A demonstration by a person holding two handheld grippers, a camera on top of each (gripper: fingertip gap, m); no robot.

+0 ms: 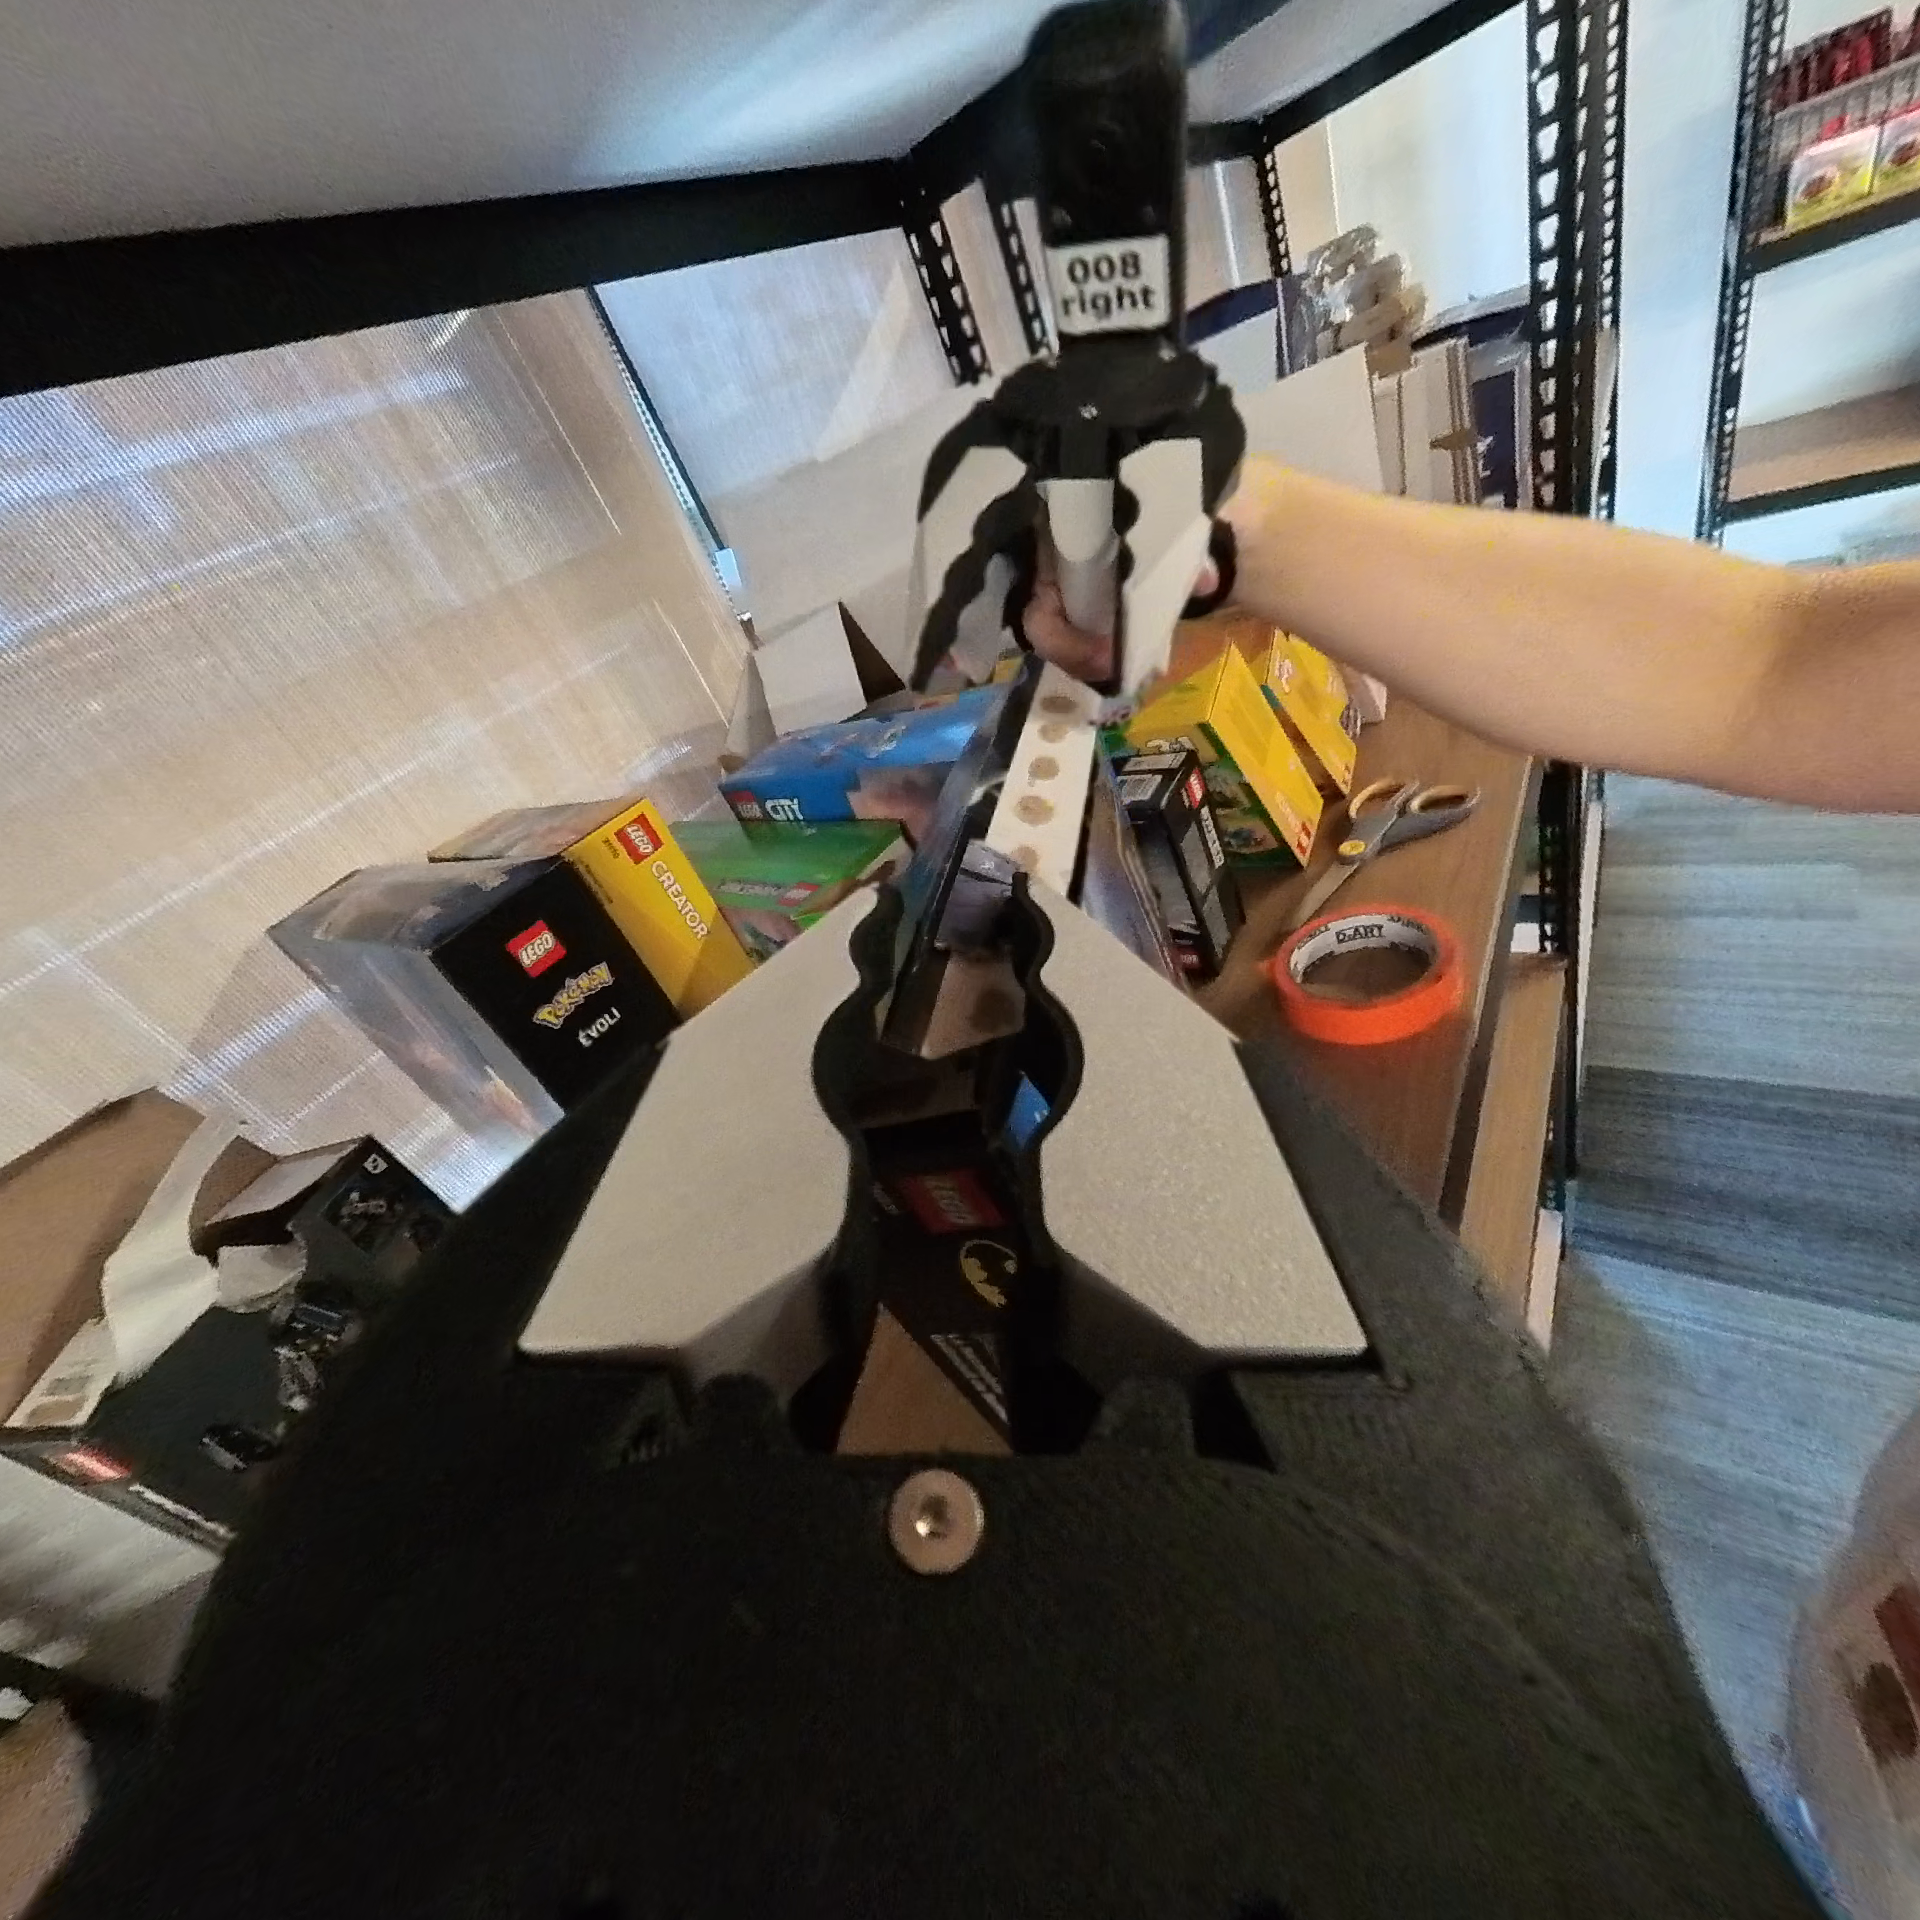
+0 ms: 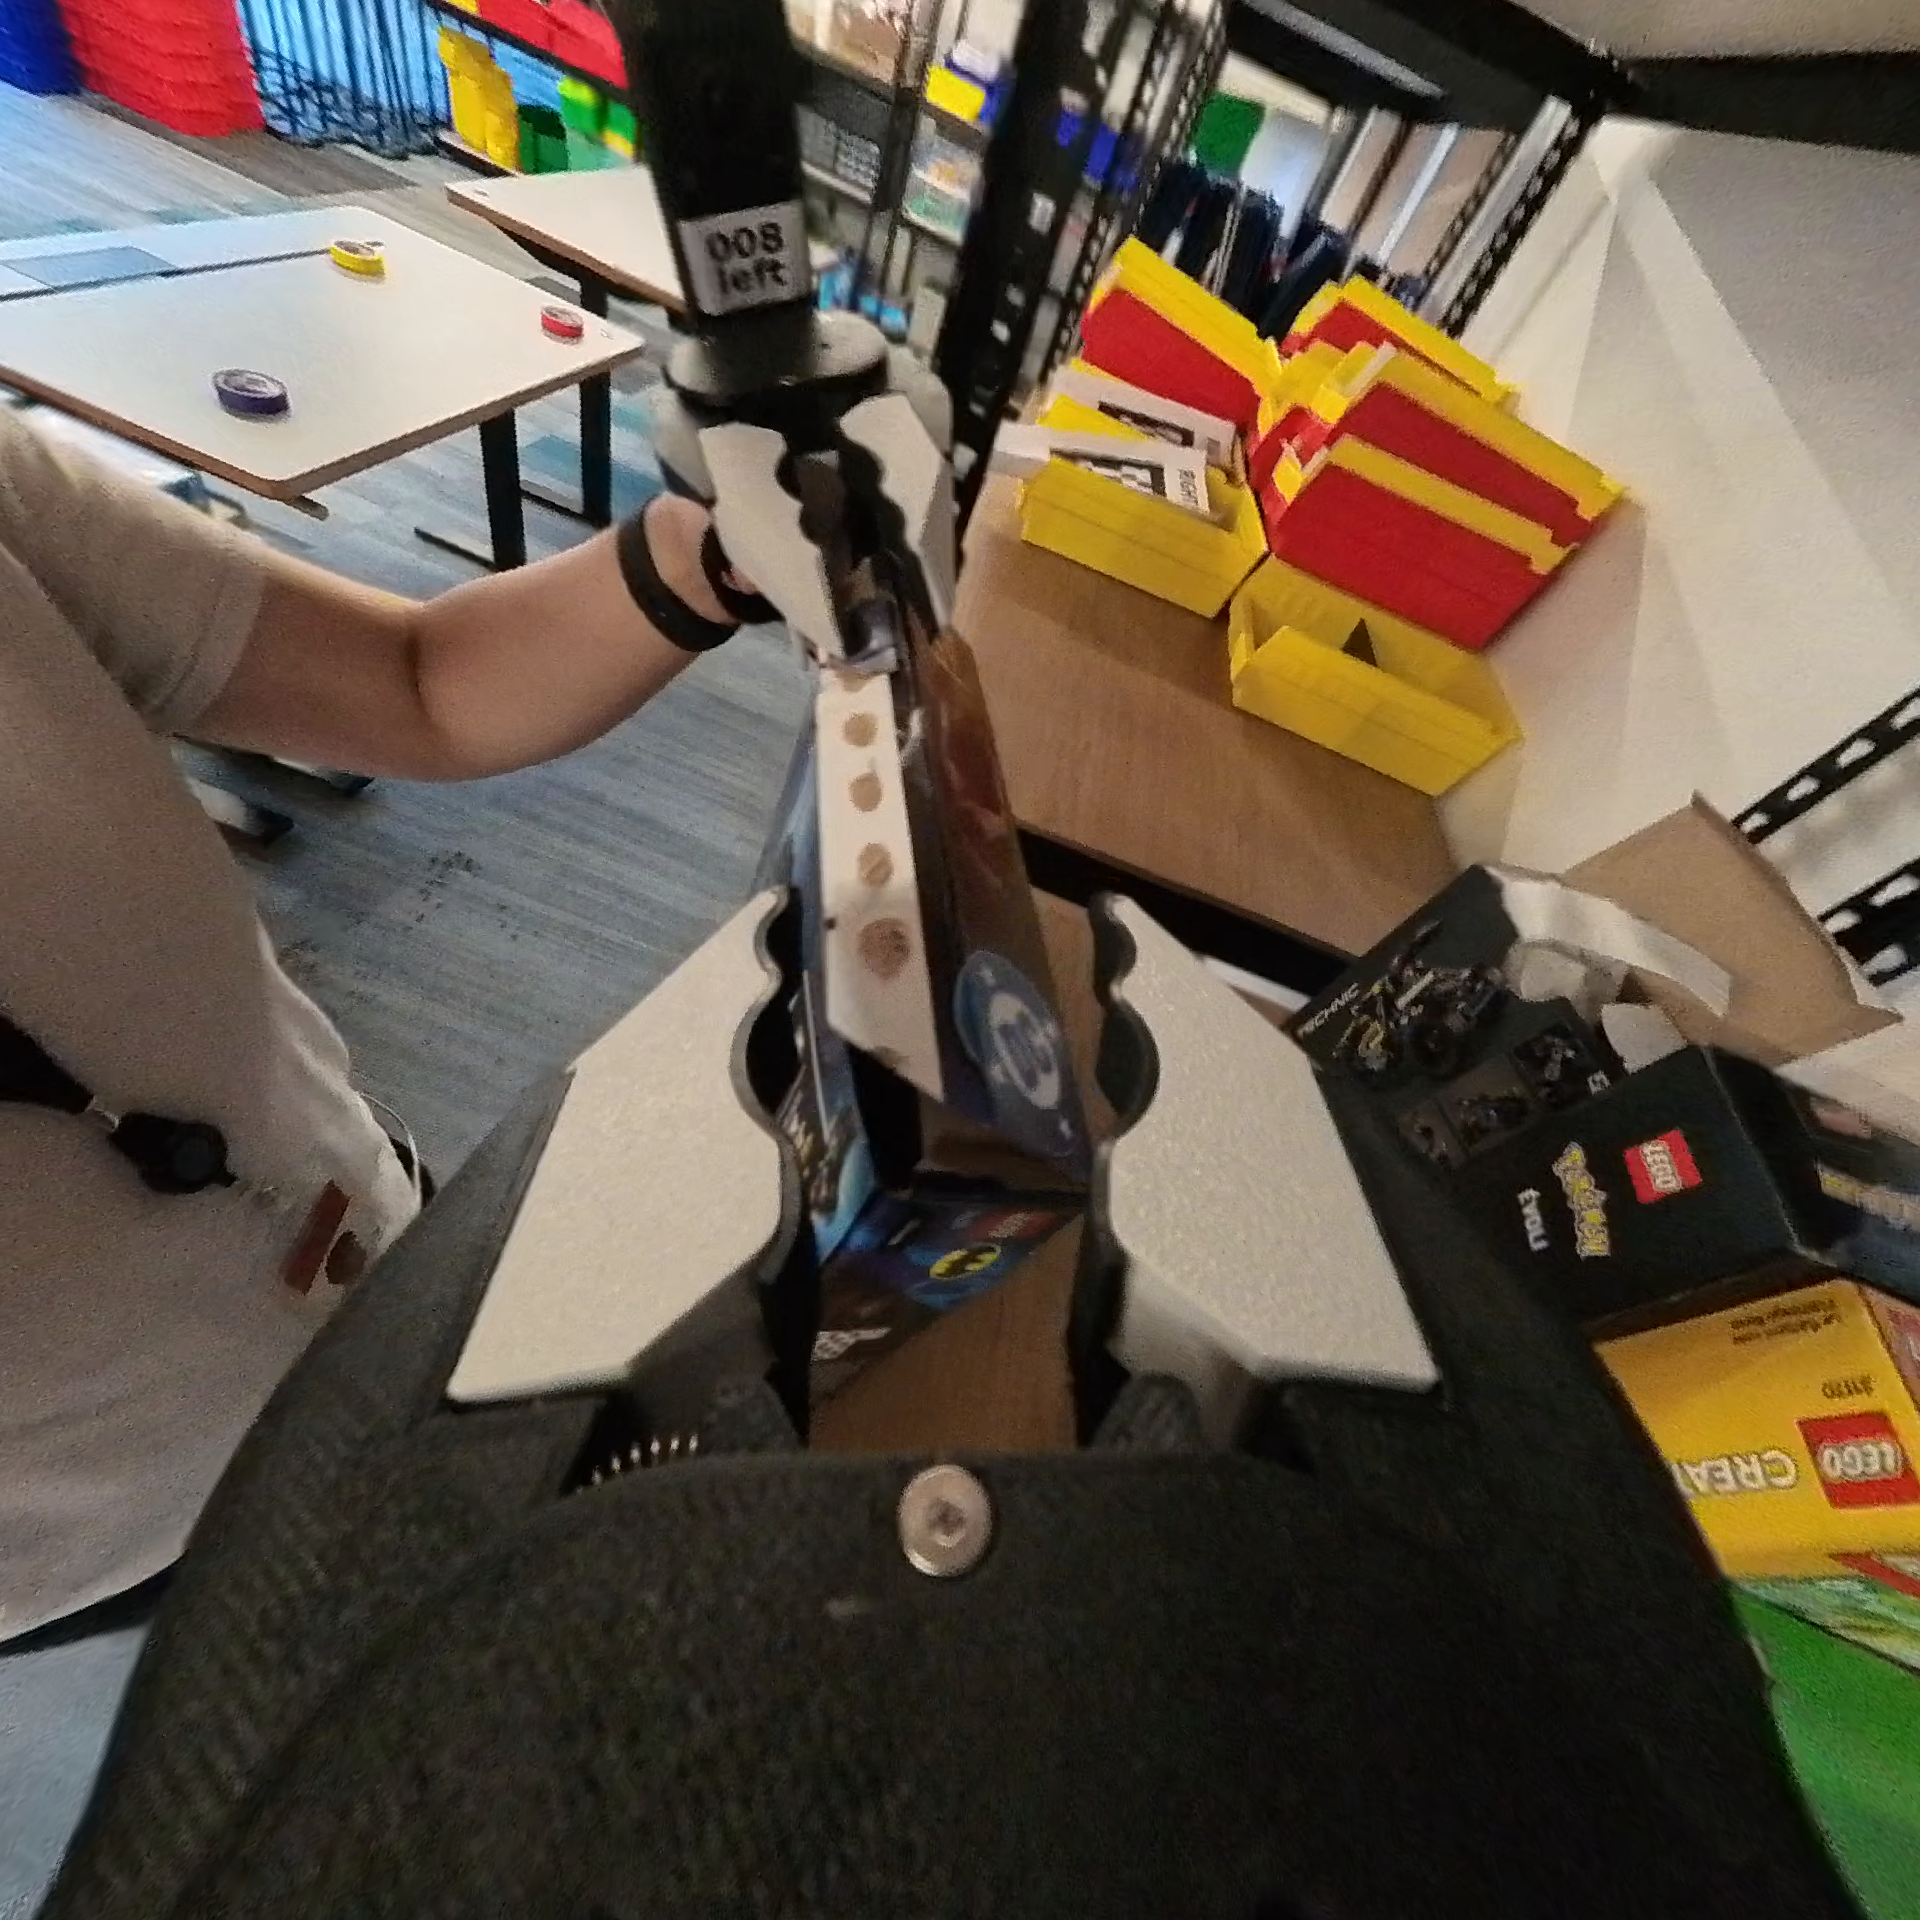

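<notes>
Left tool [image 1: 951, 940]: clenched on one end of a flat dark toy-set box [image 1: 961, 831], fingers nearly together with the box edge nipped between them.
Right tool [image 2: 935, 1023]: fingers stand apart; the other end of the same box [image 2: 997, 1039] sits in the gap, nearer the right finger. Contact with the pads cannot be told from either view.
Box: held edge-up in the air between the two tools, spanning from one to the other; an opened white flap [image 2: 868, 862] with round brown glue spots runs along its upper edge.
Hands: a person's bare forearm [image 1: 1558, 675] reaches in behind the right tool; the other forearm [image 2: 468, 675], with a black wrist strap, is behind the left tool.
Shelf [image 1: 1382, 1039]: wooden board of a black metal rack, beneath and beyond the box.
On the shelf, left wrist view: roll of orange tape [image 1: 1371, 971] near the front edge, scissors [image 1: 1382, 826] just behind it, yellow toy-set boxes [image 1: 1247, 748] farther back, a black toy-set box [image 1: 561, 977] and a yellow one [image 1: 665, 894] side by side to the left.
Right wrist view: yellow and red plastic bins [image 2: 1382, 520] stacked at the far end of the shelf; a torn-open cardboard carton [image 2: 1714, 935] to the right.
Background: white tabletop [image 2: 312, 343] carrying three tape rolls, well apart from the rack.
</notes>
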